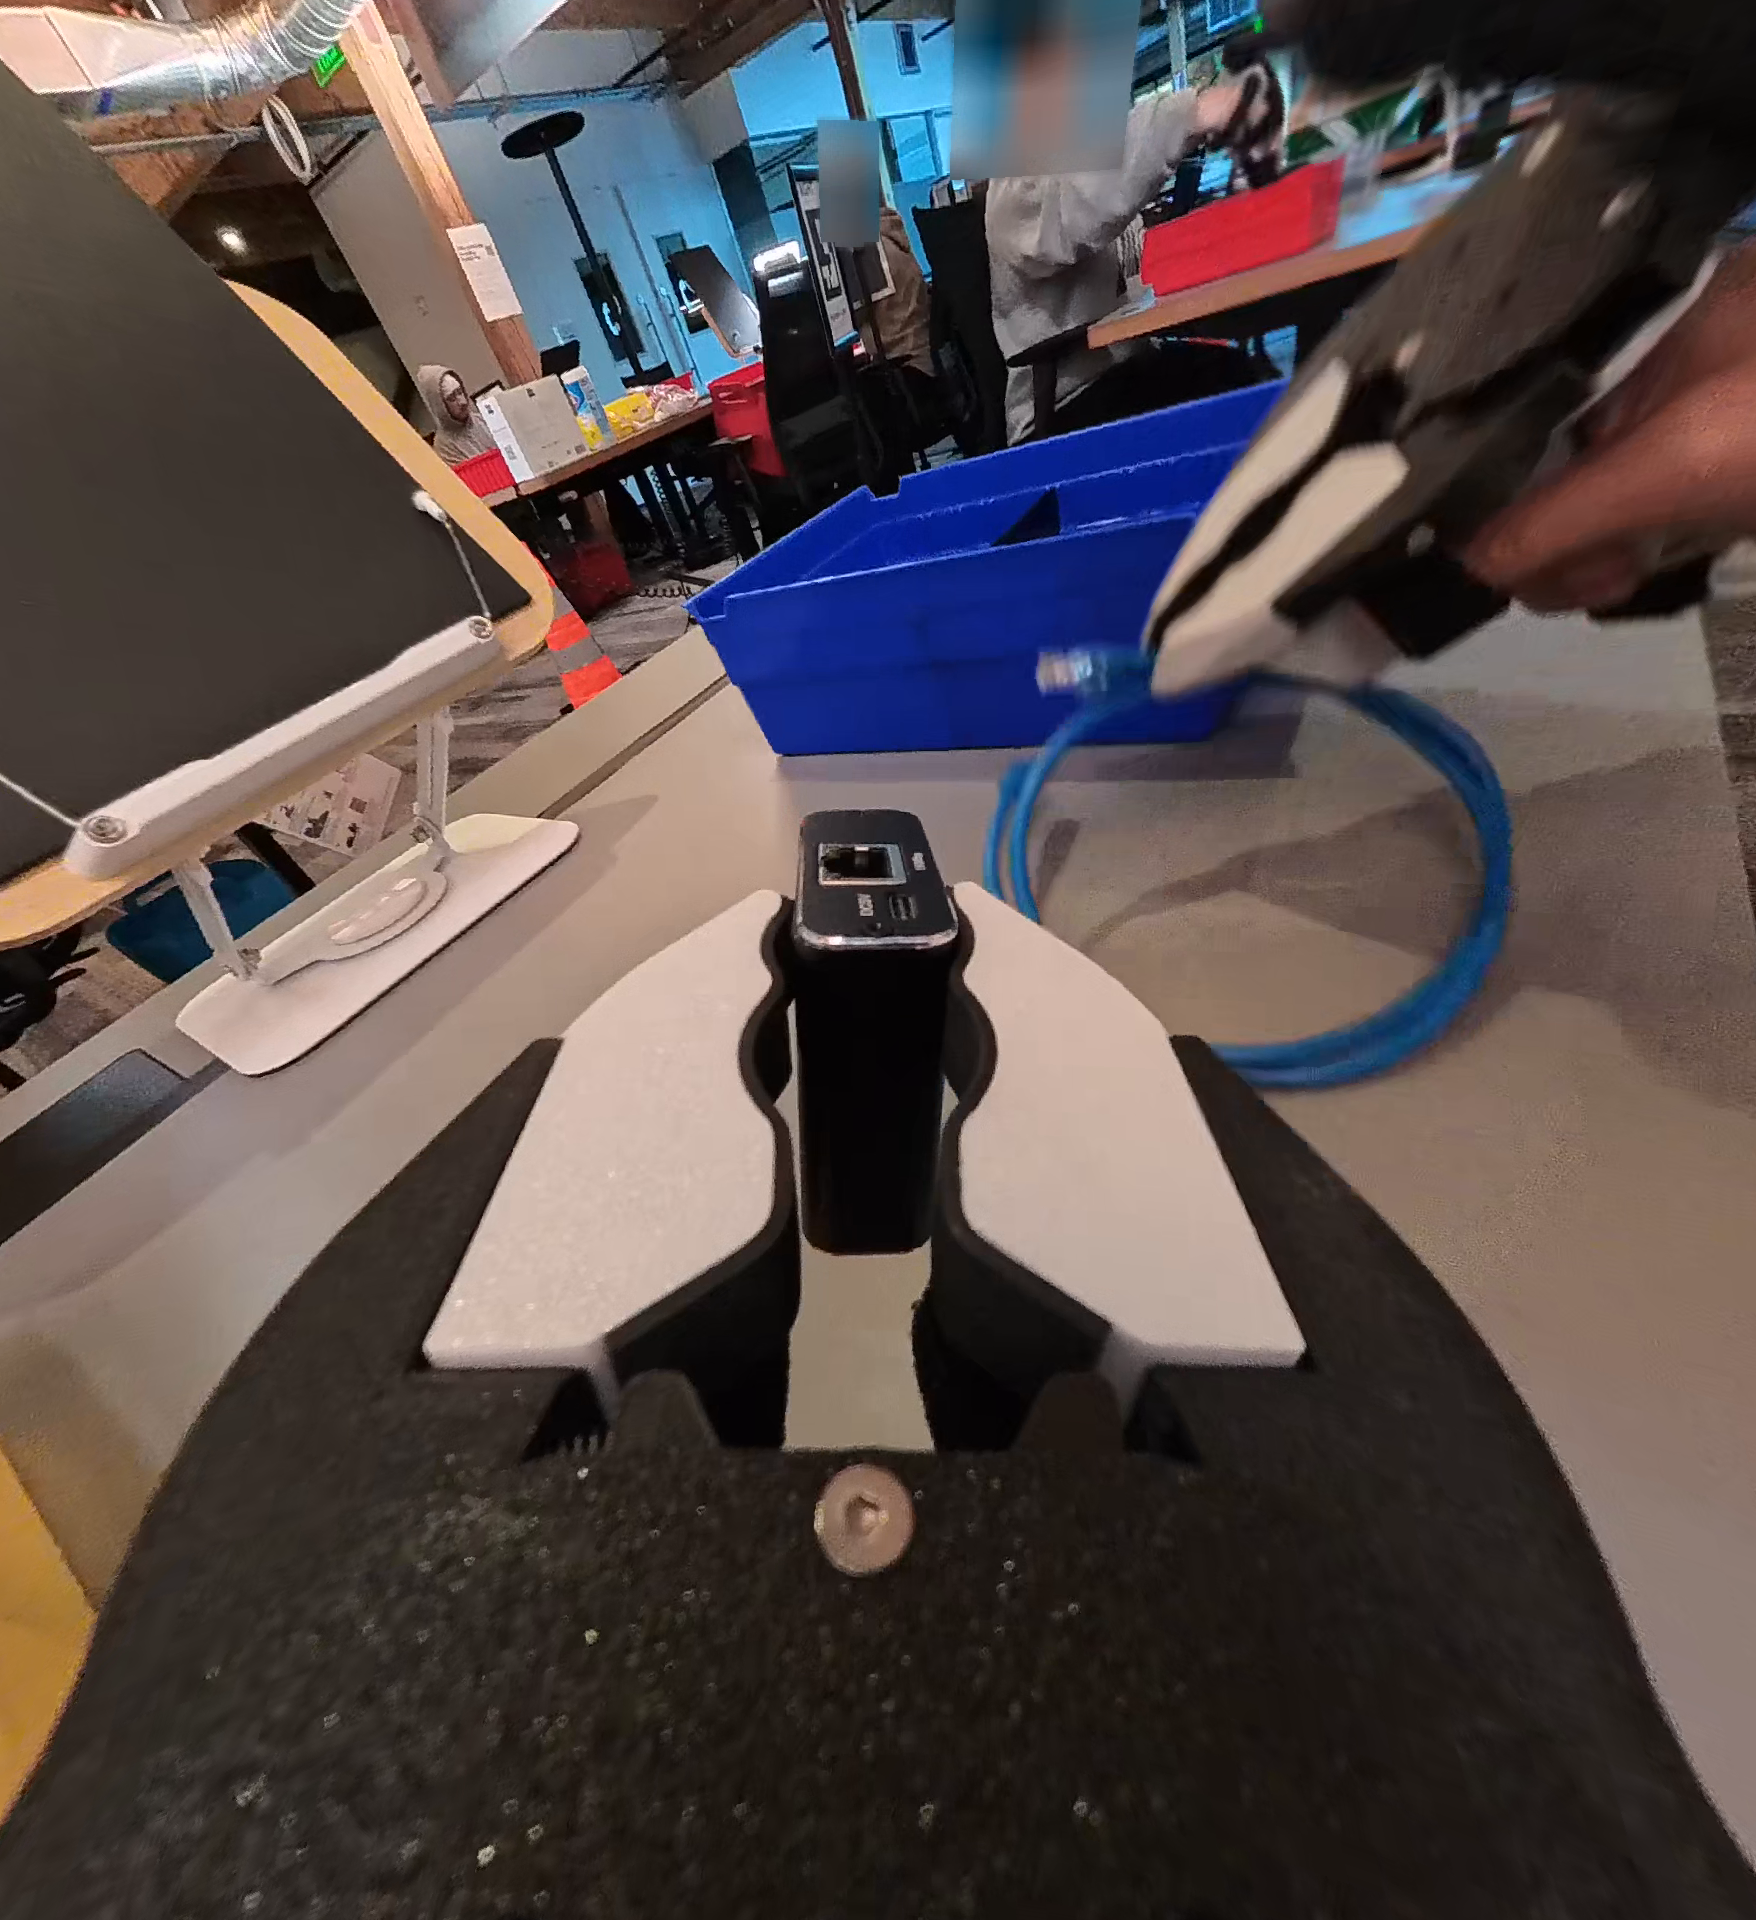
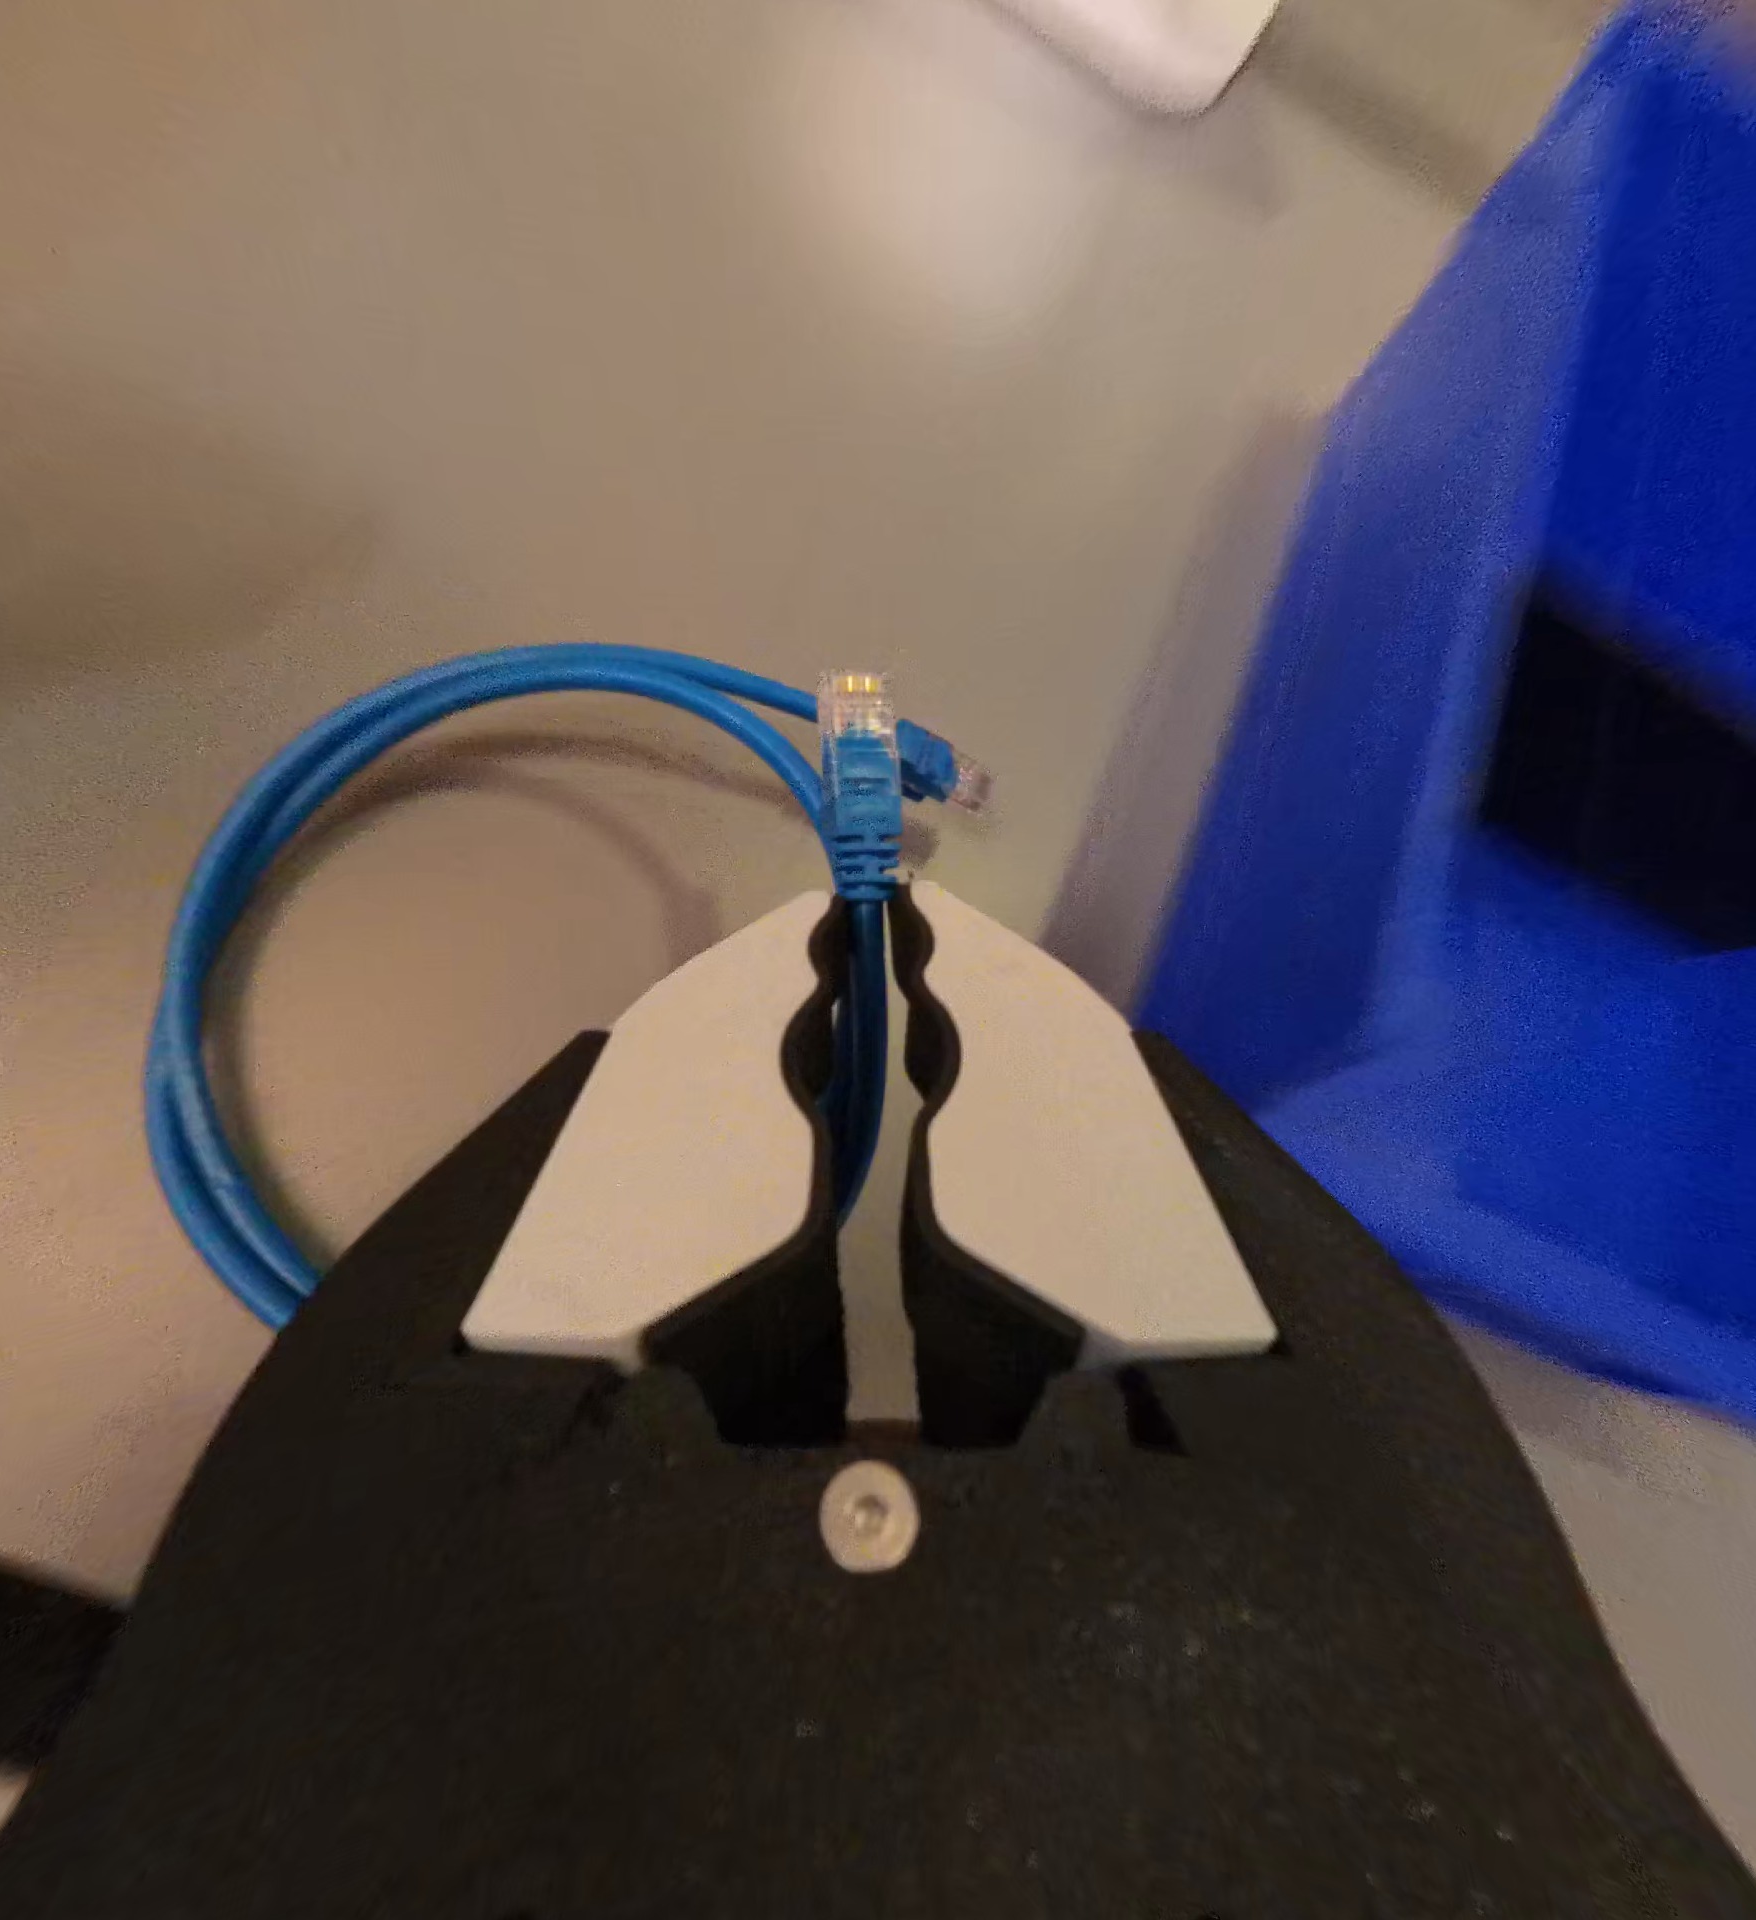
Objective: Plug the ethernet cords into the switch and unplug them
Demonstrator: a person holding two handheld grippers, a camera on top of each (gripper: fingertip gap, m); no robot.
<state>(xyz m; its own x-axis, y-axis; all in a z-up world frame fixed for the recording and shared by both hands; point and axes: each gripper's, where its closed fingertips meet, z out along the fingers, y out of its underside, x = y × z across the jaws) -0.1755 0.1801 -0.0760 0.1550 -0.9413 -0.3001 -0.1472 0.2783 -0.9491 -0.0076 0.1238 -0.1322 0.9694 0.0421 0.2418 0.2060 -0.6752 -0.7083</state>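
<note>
In the left wrist view, the left gripper (image 1: pixel 869 935) is clamped on the switch (image 1: pixel 869 1039), a small black box held between the white fingers (image 1: pixel 645 1122). Its long axis runs along the fingers, away from the camera, so the end with the port (image 1: pixel 858 862) faces the far side, open to whatever comes toward it. That hold looks meant to steady the box and present the socket. It is lifted or resting just above the grey table (image 1: pixel 1476 1351); I cannot tell which. To the far right, the right gripper (image 1: pixel 1180 649), held in a hand (image 1: pixel 1705 457), comes in slanted downward with the blue cord (image 1: pixel 1373 997) looped beneath it. The plug (image 1: pixel 1071 668) sticks out left of its tips, pointing left and well apart from the port. A blue bin (image 1: pixel 957 623) stands behind, and a tilted board on a white stand (image 1: pixel 365 935) sits at the left.

In the right wrist view, the right gripper (image 2: pixel 874 894) is closed on the blue cord (image 2: pixel 230 1039) just behind the plug (image 2: pixel 858 712), which points straight ahead along the fingers, so it can be pushed in nose first. The cord's other plug (image 2: pixel 947 774) lies just beside it, angled right. The loop curls off to the left over the table (image 2: pixel 541 364); the bin (image 2: pixel 1528 831) is at the right. The switch does not show here.
</note>
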